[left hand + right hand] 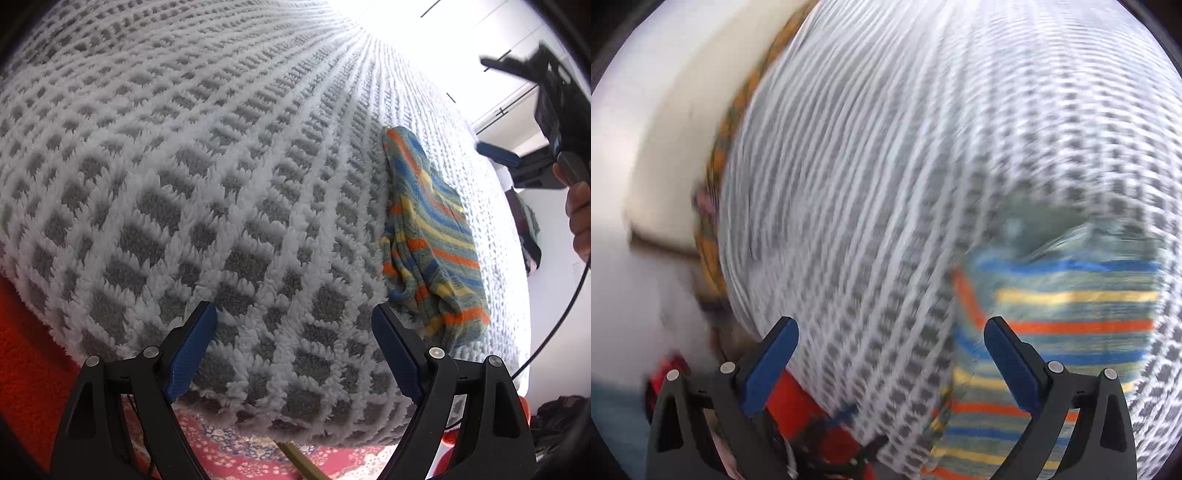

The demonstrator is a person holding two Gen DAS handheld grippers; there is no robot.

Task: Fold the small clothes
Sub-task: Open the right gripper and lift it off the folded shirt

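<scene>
A: What is the big soft thing?

B: It is a blanket (207,177). It is fluffy, white with grey squares, and it fills most of both views.

A: Where is the little cloth?

B: The cloth (432,236) lies on the blanket, near its right edge in the left view. It has orange, blue, yellow and green stripes. It looks bunched and partly folded, not flat.

A: What is the left gripper (293,350) doing?

B: It is over the near edge of the blanket. Its jaws are wide apart and nothing is between them. The cloth is just beside its right finger, up and to the right, not touching as far as I can tell.

A: And the right gripper (888,360)?

B: Its jaws are spread wide too, with nothing in them. That view is blurry. The cloth (1060,332) shows behind its right finger, on the blanket (879,192). I cannot tell if the finger touches it.

A: Can you see the right gripper (532,147) from the left view?

B: Yes, it is past the blanket's right edge, up in the air, with a hand (581,225) holding it.

A: What is under the blanket?

B: A red rug (236,452) with small flowers peeks out below its near edge
</scene>
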